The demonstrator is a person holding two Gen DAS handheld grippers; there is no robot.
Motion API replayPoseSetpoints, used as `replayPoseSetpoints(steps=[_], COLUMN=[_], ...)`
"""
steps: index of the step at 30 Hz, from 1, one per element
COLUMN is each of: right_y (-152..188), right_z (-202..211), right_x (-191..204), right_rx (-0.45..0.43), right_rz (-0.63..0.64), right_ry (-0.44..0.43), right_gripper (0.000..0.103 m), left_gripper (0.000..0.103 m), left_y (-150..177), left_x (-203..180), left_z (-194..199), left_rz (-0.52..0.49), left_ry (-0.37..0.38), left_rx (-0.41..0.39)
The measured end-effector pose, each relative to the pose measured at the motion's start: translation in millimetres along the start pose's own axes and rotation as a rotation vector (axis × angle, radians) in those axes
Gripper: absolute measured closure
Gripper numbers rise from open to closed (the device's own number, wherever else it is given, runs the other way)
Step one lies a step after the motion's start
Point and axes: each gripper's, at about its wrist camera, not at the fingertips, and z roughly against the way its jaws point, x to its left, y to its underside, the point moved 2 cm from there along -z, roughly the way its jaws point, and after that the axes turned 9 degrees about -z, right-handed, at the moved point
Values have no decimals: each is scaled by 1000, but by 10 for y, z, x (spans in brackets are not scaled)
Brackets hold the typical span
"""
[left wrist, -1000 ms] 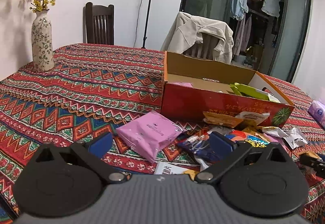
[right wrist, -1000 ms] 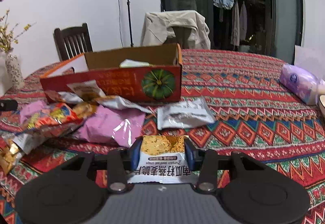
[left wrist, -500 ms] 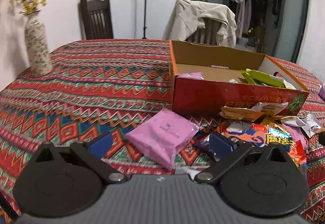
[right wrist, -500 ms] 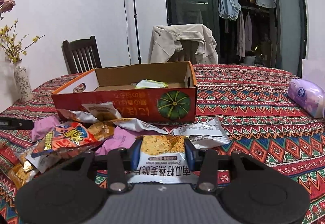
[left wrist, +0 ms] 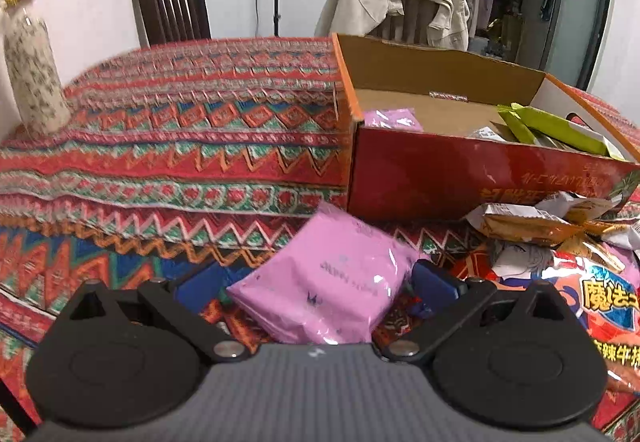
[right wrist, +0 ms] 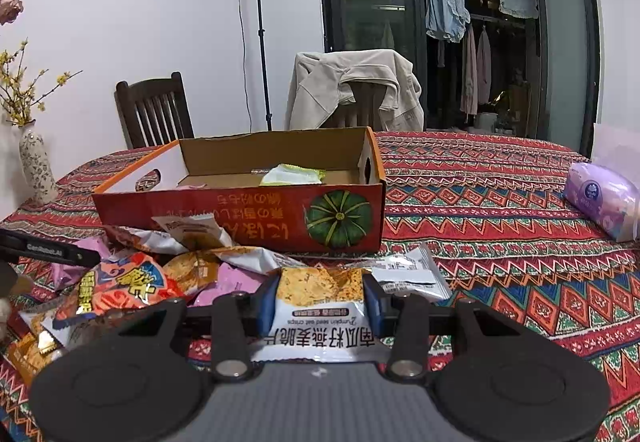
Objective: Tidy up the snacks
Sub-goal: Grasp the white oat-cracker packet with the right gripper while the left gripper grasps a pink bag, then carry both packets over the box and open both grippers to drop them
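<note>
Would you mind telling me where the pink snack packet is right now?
In the left wrist view, the pink snack packet lies on the tablecloth between the open left tool's fingers, just in front of the red box's left corner.

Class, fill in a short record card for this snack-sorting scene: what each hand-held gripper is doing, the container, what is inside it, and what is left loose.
left hand-held gripper: open, either side of the pink packet
right hand-held gripper: shut on the pumpkin seed crisps packet
container: red cardboard box, open top
inside box: green packets, a pink one
loose: pile of snack packets before the box
</note>
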Motion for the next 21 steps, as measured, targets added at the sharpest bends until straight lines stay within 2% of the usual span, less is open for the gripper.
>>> replayPoseSetpoints(steps=[2, 7, 9, 10, 12, 16, 21], right_y=[2, 11, 18, 22, 26, 20, -8], right_z=[-20, -63, -70, -68, -57, -29, 22], right_x=[14, 39, 47, 47, 44, 23, 4], right_rx=[5, 14, 16, 16, 15, 9, -9], right_rz=[3, 4, 4, 5, 2, 0, -6], right_ry=[-2, -8, -9, -9, -9, -4, -3], right_gripper=[61, 61, 61, 61, 61, 61, 61], left_gripper=[0, 3, 24, 27, 40, 41, 41], left_y=[5, 21, 22, 25, 40, 75, 103], left_x=[-30, -32, -36, -31, -13, 16, 46], left_z=[-42, -39, 1, 22, 65, 157, 390], left_rz=[-28, -29, -31, -27, -15, 4, 18], left_ry=[-35, -31, -30, -30, -13, -19, -41], left_rx=[2, -12, -32, -40, -54, -76, -147])
